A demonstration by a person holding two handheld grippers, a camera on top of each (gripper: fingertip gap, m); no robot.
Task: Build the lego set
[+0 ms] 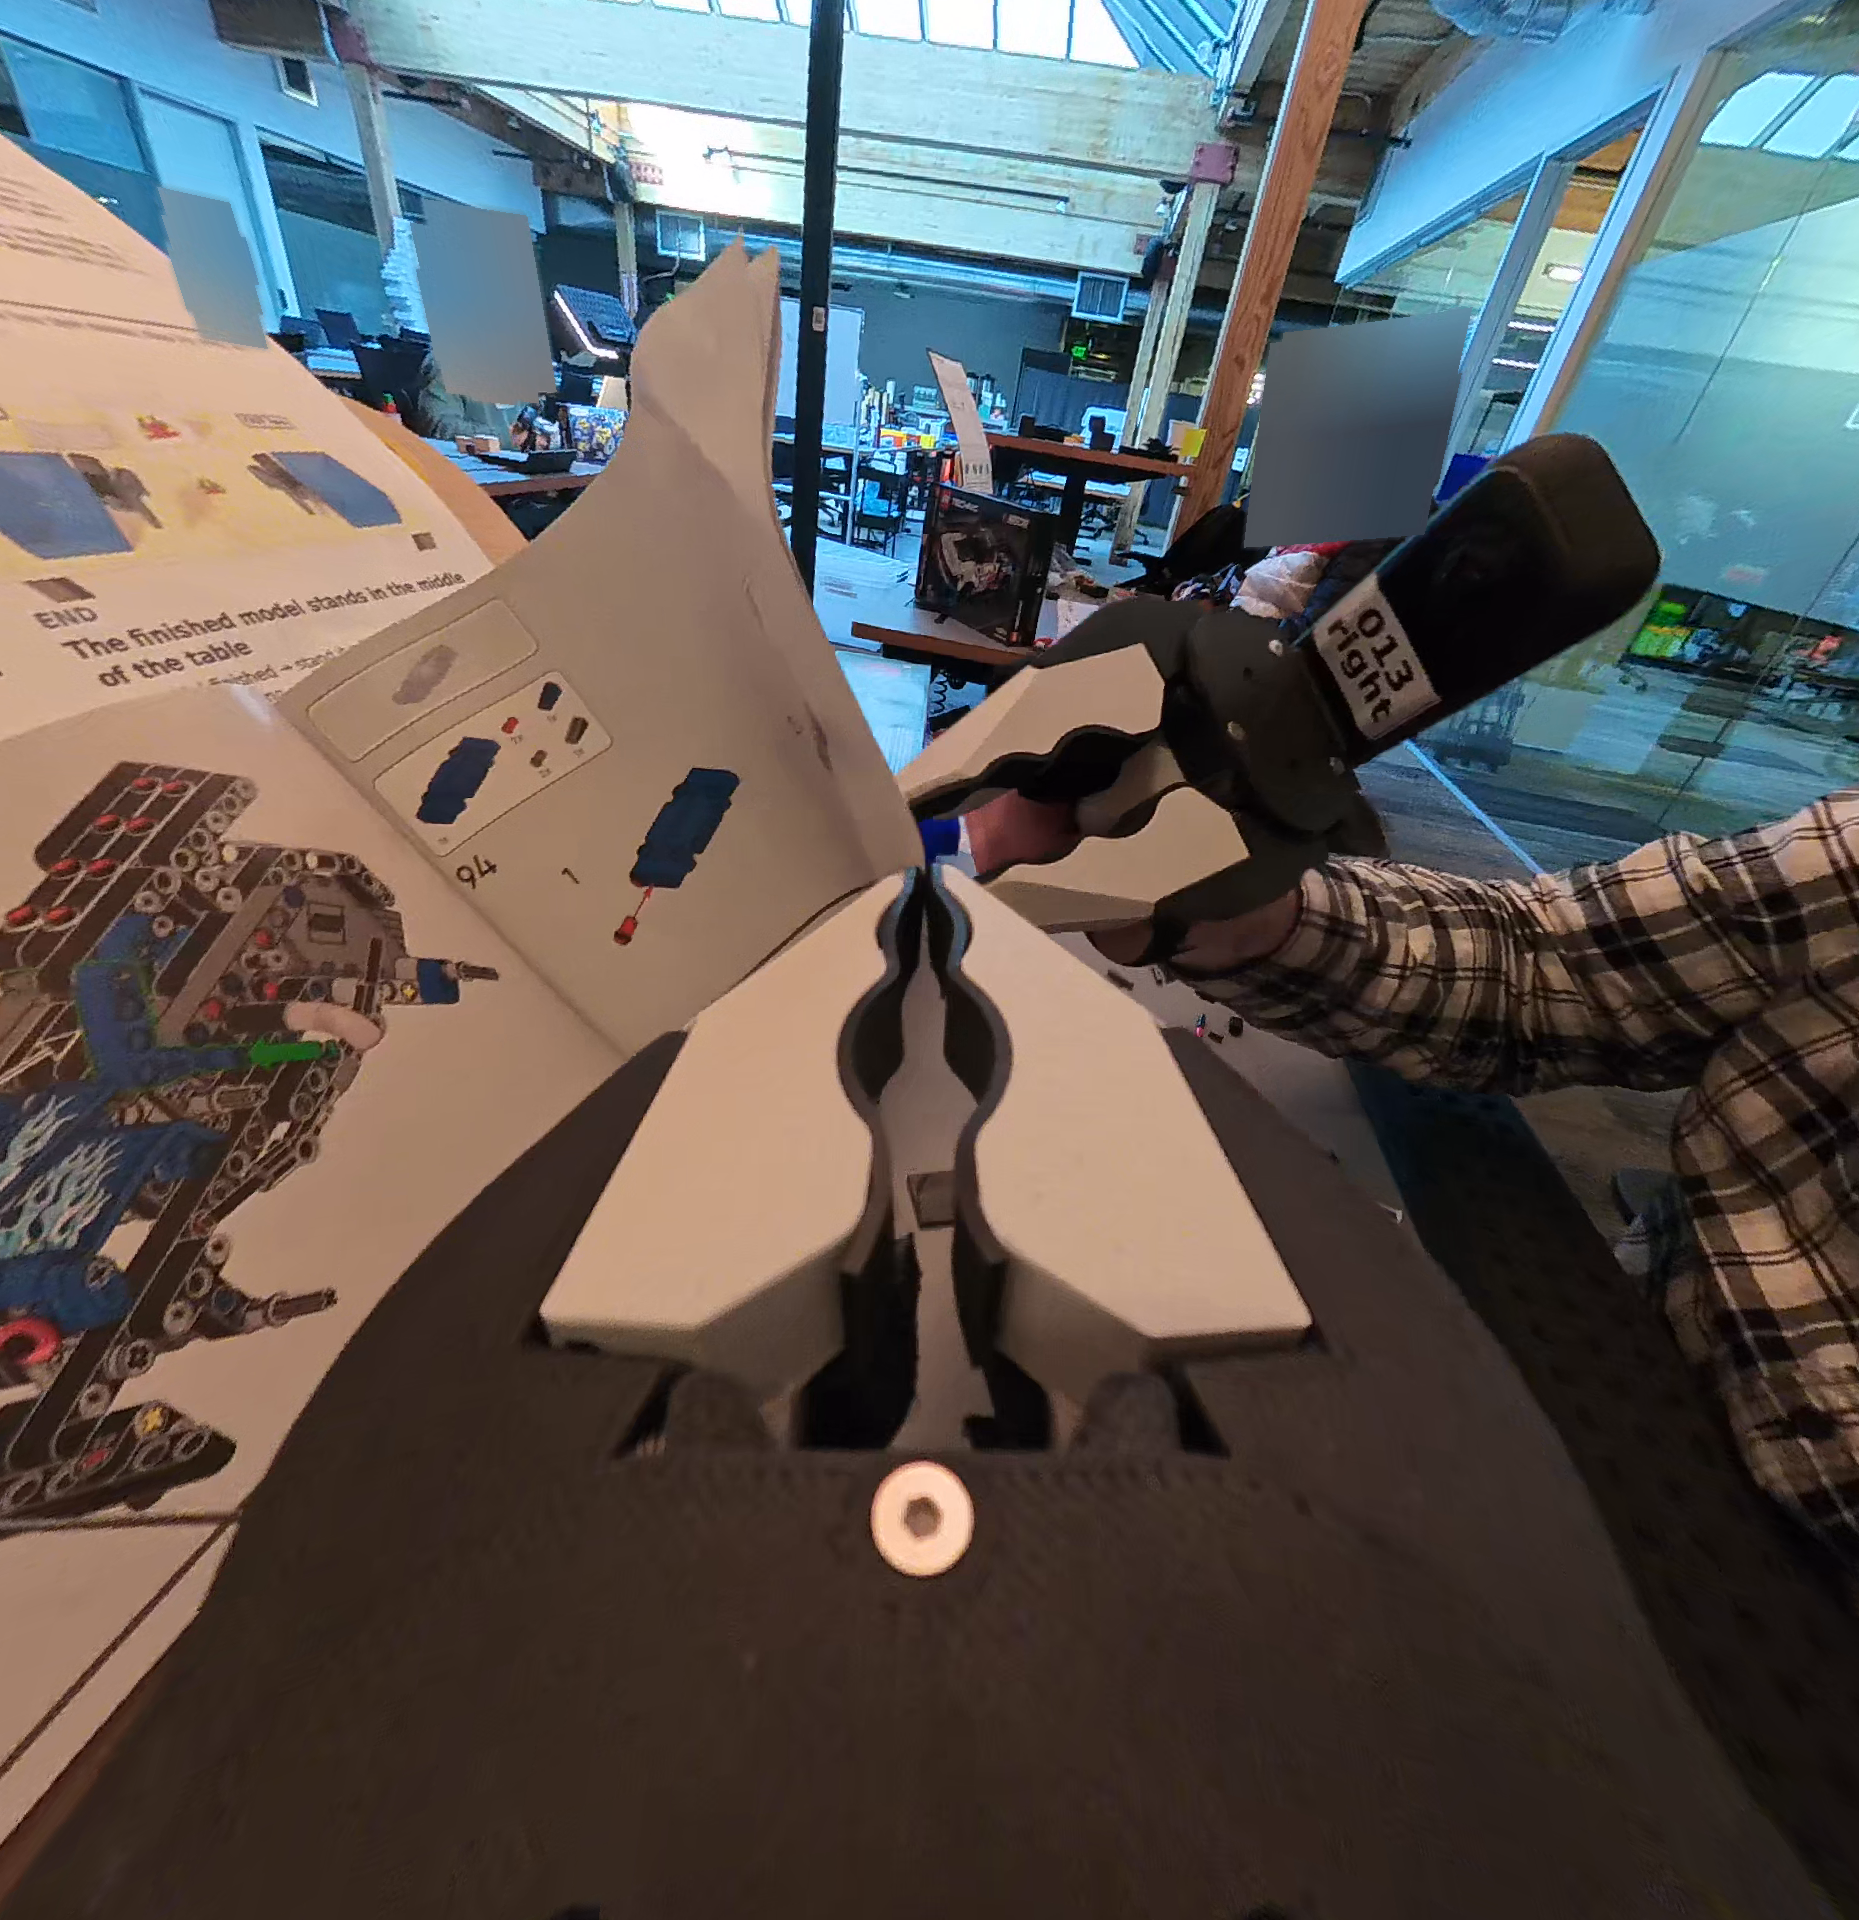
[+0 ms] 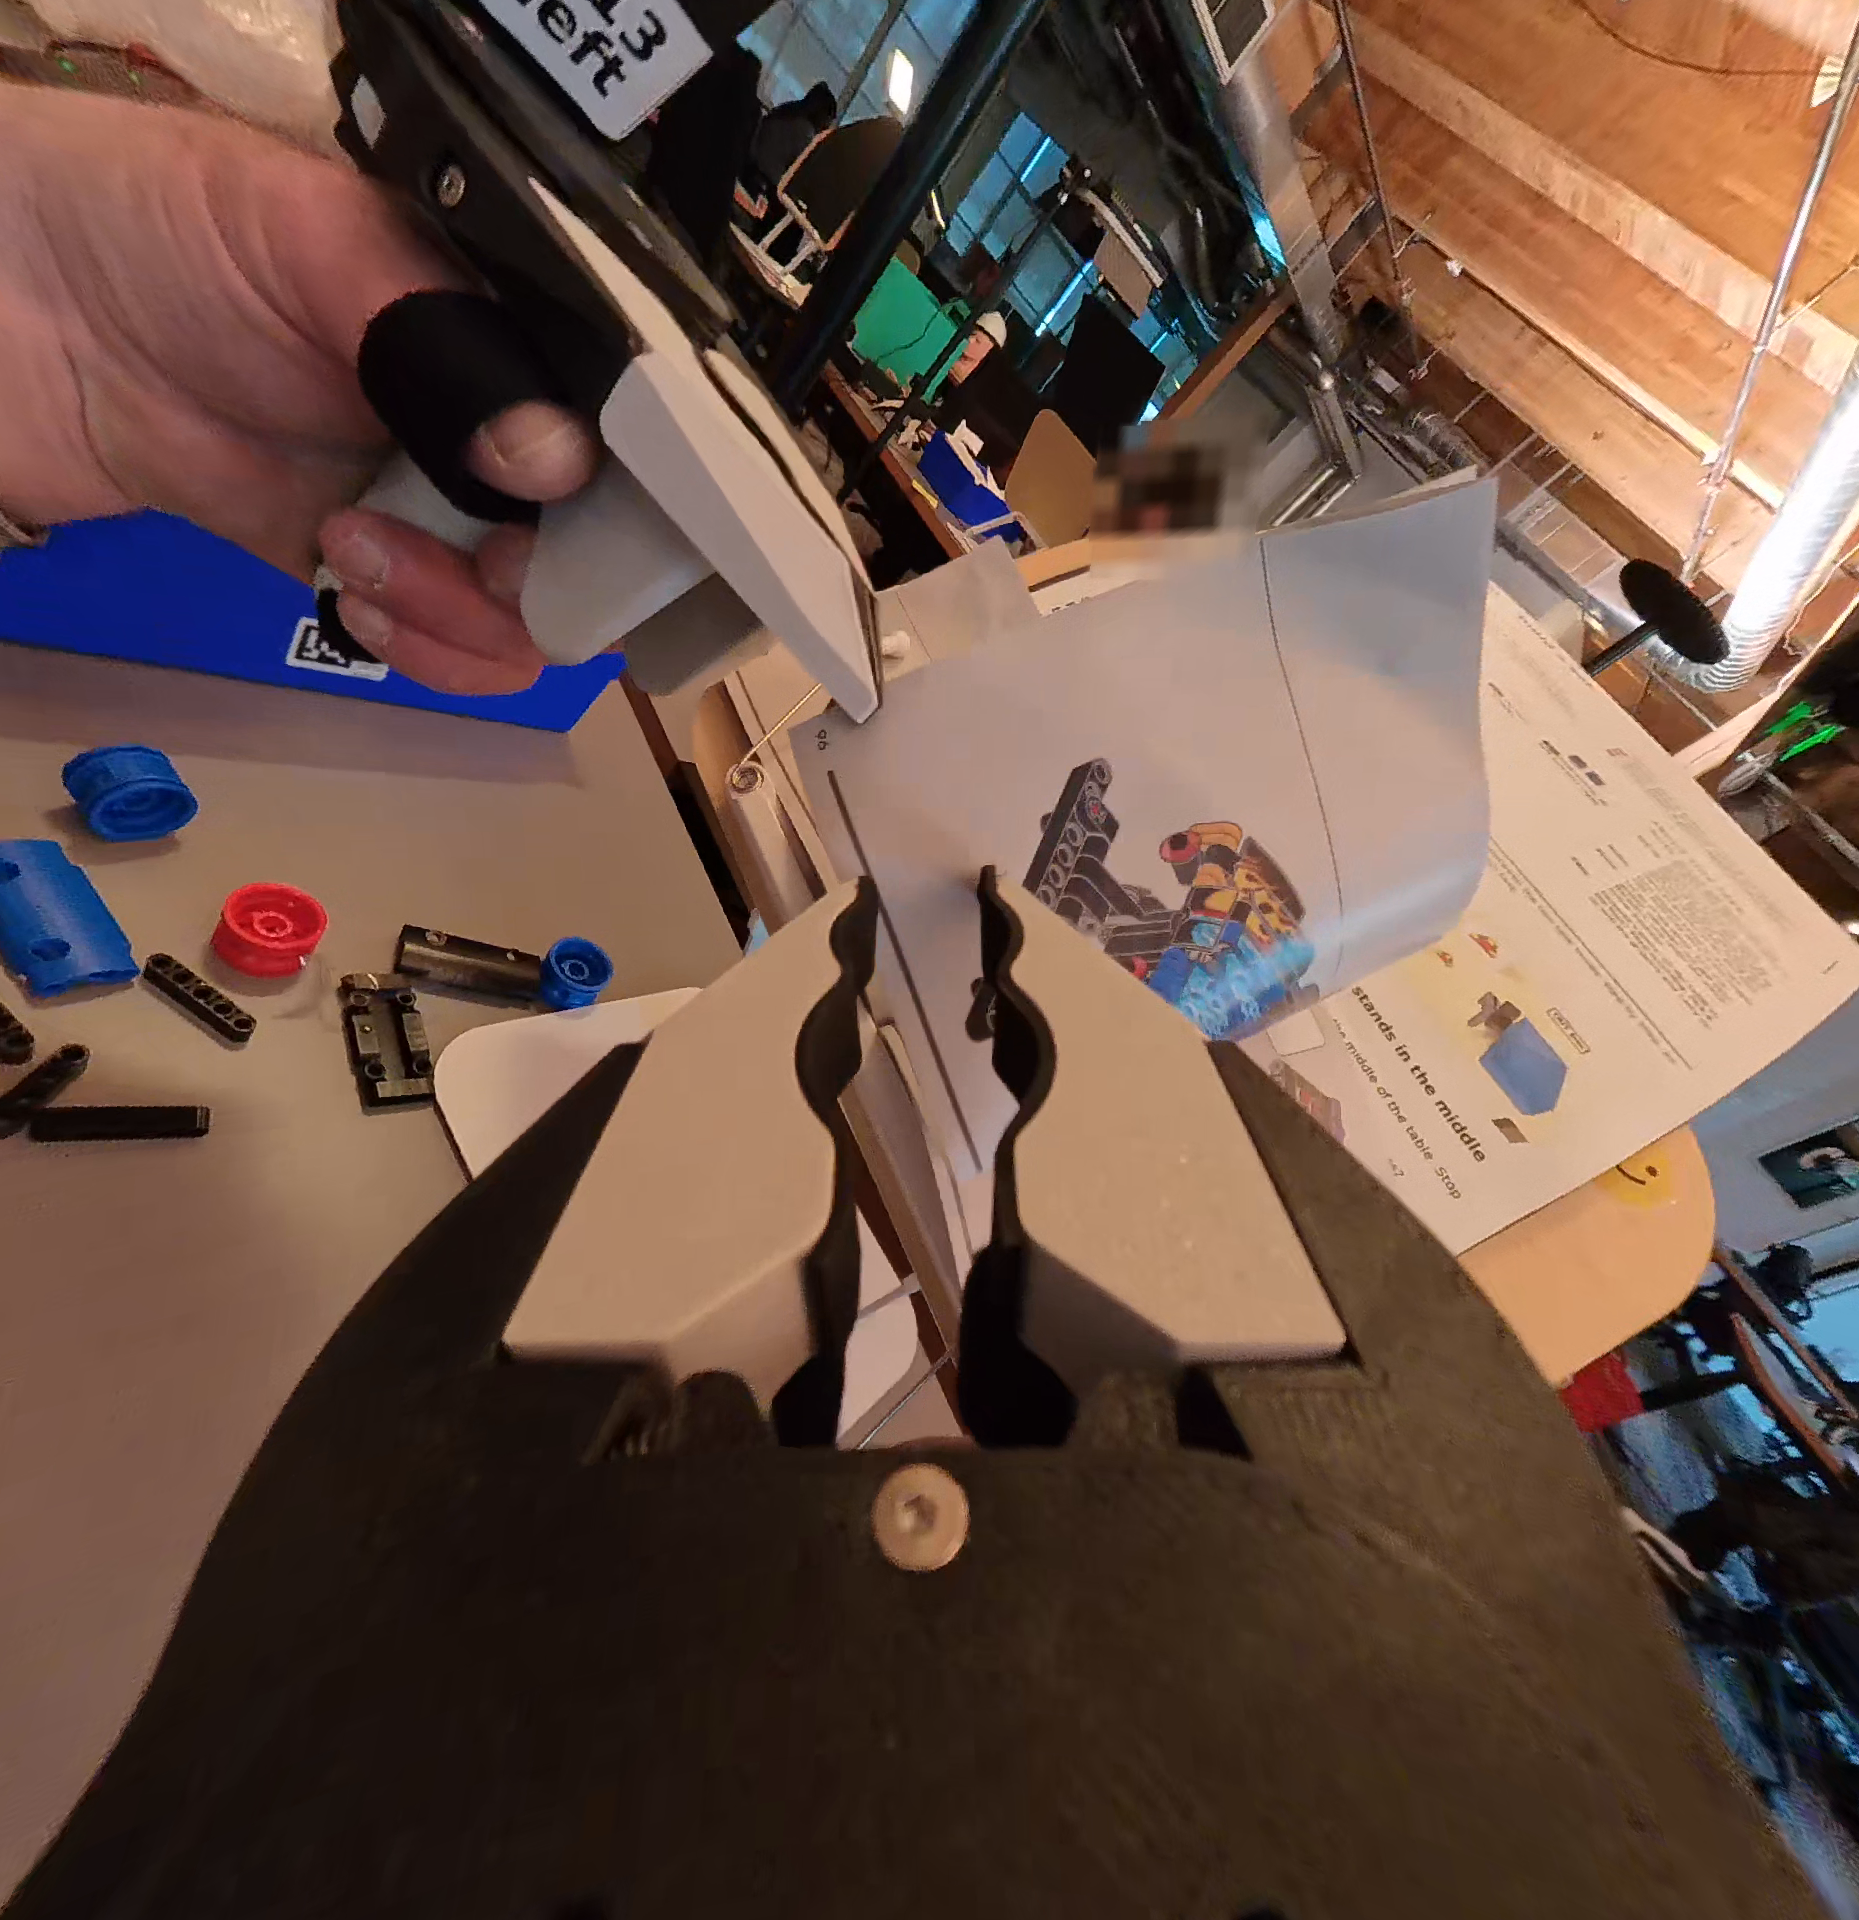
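Left gripper [image 1: 923, 883] fingers pressed together, pinching the lower corner of a lifted page [image 1: 686, 582] of the instruction booklet [image 1: 229, 1039]. Page curls up off the booklet. Right gripper [image 2: 930, 883] fingers spread, nothing between them, hovering just in front of the same page. Loose lego parts lie on the table [image 2: 281, 1299] left of the booklet: blue wheel hub [image 2: 130, 792], blue curved panel [image 2: 47, 920], red hub [image 2: 270, 928], black beams [image 2: 198, 997]. Printed sheet [image 2: 1631, 935] lies under the booklet's far side.

Both wrist-mounted, close up along grey fingers (from opposite sides), sharing the curled white paper instruction booklet [image 1: 634, 665] [image 2: 1268, 748]
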